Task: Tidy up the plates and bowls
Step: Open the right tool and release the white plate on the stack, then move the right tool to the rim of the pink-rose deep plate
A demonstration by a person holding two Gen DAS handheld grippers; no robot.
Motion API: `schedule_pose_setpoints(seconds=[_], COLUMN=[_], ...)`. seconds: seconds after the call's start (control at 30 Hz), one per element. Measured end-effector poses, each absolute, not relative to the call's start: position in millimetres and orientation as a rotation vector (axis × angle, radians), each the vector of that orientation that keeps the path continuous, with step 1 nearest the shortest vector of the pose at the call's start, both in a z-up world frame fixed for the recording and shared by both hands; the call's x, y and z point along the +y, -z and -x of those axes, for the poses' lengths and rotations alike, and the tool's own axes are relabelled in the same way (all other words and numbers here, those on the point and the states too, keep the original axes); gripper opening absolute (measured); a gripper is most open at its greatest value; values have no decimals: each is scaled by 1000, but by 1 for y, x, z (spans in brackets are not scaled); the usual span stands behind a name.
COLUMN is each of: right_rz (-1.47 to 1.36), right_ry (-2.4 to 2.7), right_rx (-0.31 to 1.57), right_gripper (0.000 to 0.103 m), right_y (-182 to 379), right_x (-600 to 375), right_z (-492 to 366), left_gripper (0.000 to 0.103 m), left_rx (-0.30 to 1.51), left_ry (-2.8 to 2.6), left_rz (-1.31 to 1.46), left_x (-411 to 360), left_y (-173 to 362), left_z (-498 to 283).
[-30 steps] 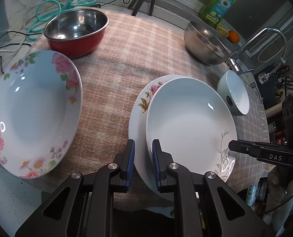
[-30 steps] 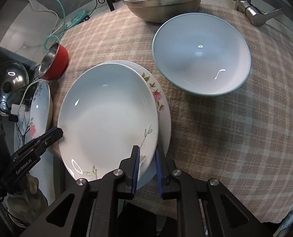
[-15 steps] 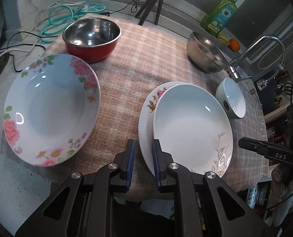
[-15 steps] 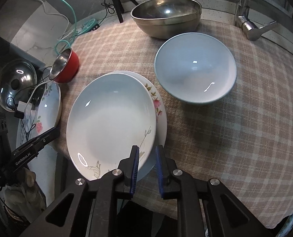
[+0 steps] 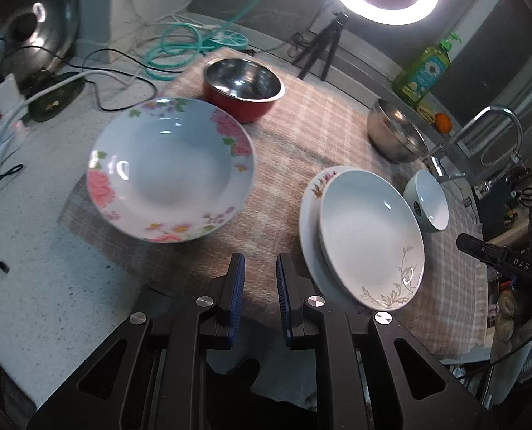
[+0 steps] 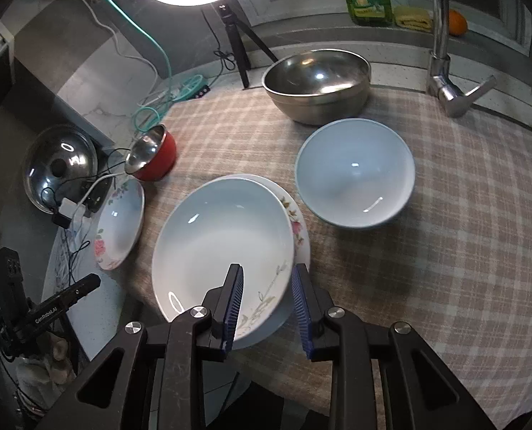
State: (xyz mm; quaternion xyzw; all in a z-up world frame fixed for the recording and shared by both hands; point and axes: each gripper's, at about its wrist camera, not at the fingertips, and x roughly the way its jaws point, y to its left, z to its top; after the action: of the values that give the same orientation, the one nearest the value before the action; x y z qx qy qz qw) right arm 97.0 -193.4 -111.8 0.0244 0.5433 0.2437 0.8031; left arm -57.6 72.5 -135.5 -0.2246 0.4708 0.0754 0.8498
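Two hand-held claws hover at the near edge of a kitchen counter (image 6: 480, 236) spread with a checked cloth, neither gripping anything. The right claw (image 6: 266, 301) hangs released above the near rim of a white deep plate (image 6: 223, 251) with a grey sprig pattern; one finger shows over the plate's inside and the other just beyond its rim, though the pictures do not show whether either touches it. That plate rests nested on a flowered plate (image 6: 296, 224), offset to one side. The left claw (image 5: 260, 286), fingers parted a little with nothing between them, points at bare cloth between this stack, close on its right, and a rose-rimmed deep plate (image 5: 169, 168) ahead to its left. Judged from this layout, the left claw is the nearer one to the rose plate, the right claw to the stack. Beyond the stack sits a pale blue bowl (image 6: 355, 172); farther back stand a red bowl (image 5: 244, 89) and a large steel bowl (image 6: 316, 82).
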Motion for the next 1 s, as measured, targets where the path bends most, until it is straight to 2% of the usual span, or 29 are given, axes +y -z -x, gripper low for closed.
schedule_pose_setpoints(seconds=[0.1, 0.43, 0.77, 1.0], right_rz=[-24, -8, -74, -54], right_ry=[-564, -664, -683, -645], right_rx=[1138, 1193, 1348, 1398], right_gripper=[38, 38, 37, 31], right_y=[104, 106, 152, 178], right_x=[-176, -96, -5, 38], right_z=[-98, -109, -135, -158], left_gripper=[19, 19, 19, 19], left_rx=[976, 966, 1015, 1048], left_ry=[-197, -293, -275, -251], left_rz=[493, 563, 704, 751], left_x=[85, 162, 239, 268], left_y=[131, 139, 172, 191], left_z=[65, 75, 58, 41])
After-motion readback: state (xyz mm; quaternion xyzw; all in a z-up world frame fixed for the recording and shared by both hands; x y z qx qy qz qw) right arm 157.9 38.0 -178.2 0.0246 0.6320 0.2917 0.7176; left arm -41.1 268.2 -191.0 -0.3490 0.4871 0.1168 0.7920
